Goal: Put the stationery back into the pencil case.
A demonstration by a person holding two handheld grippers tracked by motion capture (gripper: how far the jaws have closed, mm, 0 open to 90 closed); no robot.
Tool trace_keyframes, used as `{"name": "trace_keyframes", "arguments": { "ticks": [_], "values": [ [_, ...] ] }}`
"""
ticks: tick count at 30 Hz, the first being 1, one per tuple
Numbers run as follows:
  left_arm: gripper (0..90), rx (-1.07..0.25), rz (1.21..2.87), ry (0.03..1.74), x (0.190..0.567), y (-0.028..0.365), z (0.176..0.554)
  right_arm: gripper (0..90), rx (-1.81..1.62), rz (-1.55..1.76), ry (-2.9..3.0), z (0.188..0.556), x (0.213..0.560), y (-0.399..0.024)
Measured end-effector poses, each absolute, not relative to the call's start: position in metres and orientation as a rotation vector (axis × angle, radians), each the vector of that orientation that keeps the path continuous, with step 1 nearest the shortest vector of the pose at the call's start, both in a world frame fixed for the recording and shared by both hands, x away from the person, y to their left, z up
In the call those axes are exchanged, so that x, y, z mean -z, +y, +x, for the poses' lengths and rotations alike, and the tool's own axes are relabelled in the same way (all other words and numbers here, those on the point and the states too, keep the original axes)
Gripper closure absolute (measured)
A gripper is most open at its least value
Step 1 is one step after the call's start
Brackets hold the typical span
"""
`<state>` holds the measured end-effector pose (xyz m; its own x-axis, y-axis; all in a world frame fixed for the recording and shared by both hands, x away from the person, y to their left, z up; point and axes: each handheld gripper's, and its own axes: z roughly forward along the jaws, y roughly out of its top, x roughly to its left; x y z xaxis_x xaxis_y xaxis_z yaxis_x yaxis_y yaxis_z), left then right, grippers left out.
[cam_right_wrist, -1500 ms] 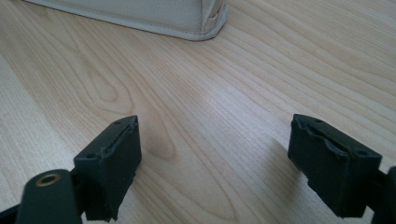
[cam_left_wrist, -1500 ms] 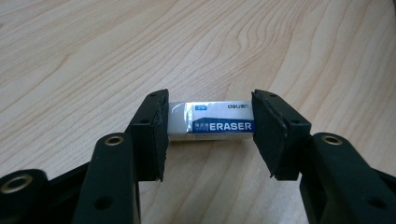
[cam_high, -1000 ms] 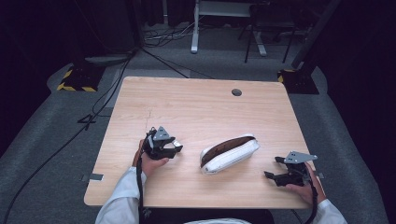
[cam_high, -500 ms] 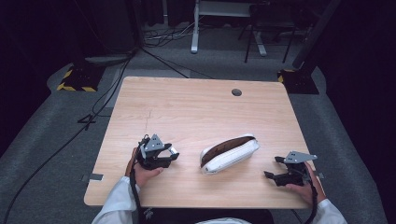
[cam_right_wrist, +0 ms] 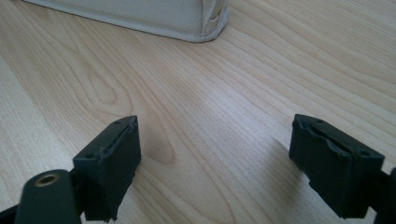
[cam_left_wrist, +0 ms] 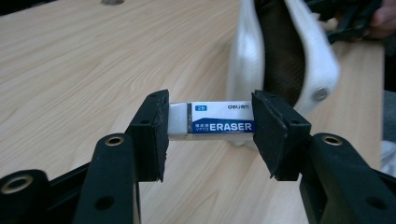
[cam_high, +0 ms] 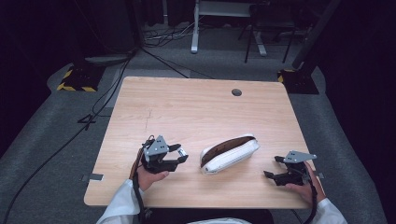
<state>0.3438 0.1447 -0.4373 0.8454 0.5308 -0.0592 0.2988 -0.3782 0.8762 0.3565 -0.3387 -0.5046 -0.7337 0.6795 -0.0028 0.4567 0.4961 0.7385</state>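
My left gripper point(cam_left_wrist: 210, 121) is shut on a white eraser point(cam_left_wrist: 212, 120) with a blue label, gripped by its two short ends and lifted off the wood. In the high view that left gripper point(cam_high: 180, 155) hovers at the front left with the eraser point(cam_high: 182, 152) at its tips, pointing toward a white pencil case point(cam_high: 229, 153). The case lies open with a dark brown inside, and looms just behind the eraser as a white pouch point(cam_left_wrist: 285, 51). My right gripper point(cam_high: 271, 168) rests at the front right, open; its jaws point(cam_right_wrist: 215, 163) stand wide apart over bare wood, near a corner of the case point(cam_right_wrist: 187, 18).
The wooden table point(cam_high: 187, 107) has a round cable hole point(cam_high: 236, 92) near its far edge. Cables, a yellow-and-black striped base point(cam_high: 74, 80) and metal stands sit on the dark floor beyond the table.
My left hand has moved toward the front edge and turned right toward the pencil case, rising a little with the eraser in its jaws. The right hand has stayed put.
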Motion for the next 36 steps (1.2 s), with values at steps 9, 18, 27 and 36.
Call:
{"name": "trace_keyframes", "arguments": {
  "ticks": [9,18,27,36],
  "values": [
    [48.5,-0.287,2.041,0.46,0.42,0.101,0.337,17.4,-1.075,0.964,2.443,0.354,0.505,-0.339],
    [48.5,-0.363,2.083,0.393,0.402,0.067,0.359,17.5,-1.075,0.967,2.444,0.354,0.505,-0.339],
    [48.5,-0.417,2.135,0.362,0.404,0.036,0.374,17.6,-1.071,0.959,2.443,0.353,0.504,-0.34],
    [48.4,-0.429,2.136,0.363,0.407,0.027,0.381,17.6,-1.071,0.962,2.444,0.353,0.504,-0.34]
  ]
}}
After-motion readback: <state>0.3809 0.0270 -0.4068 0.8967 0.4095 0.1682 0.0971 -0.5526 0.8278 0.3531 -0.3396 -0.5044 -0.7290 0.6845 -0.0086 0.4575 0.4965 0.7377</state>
